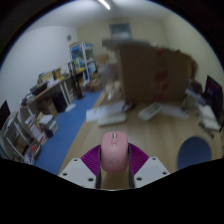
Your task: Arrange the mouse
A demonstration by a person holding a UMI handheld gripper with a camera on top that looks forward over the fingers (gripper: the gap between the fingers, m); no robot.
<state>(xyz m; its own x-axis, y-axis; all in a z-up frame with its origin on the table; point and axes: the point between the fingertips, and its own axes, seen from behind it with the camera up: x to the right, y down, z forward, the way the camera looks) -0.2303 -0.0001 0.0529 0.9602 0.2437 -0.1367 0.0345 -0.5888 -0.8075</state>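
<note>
Mouse (113, 153), pale pink, sits between the two fingers of the gripper (113, 168), its long axis running straight ahead along them, nose pointing away from the camera. Purple pads (92, 158) hug both flanks with no visible gap, so the jaws read as narrow and clamped on the mouse. It looks lifted clear of the surface, carried rather than resting, though the underside is hidden.

Key relation: the mouse is already in the grip, so the coming move is likely a placement, and it turns on where the wooden desk (150, 135) lies from the mouse: directly below and ahead of its nose. Bare desk lies just past the mouse's nose. A blue round mat (194, 152) lies to the right of the mouse, level with it, well apart. A likely spot, but that is a guess.

Beyond the mouse, further along the desk, sits a white keyboard (113, 119), slightly left of the mouse's axis. Big cardboard boxes (148, 65) stack up far beyond it. Left of the mouse the floor is blue (70, 118), with cluttered shelves (60, 92) along the wall. A ceiling light (104, 5) is on overhead.

Risk as judged: a smooth rounded shell, could slip or twist if the jaws ease off before it touches down.
</note>
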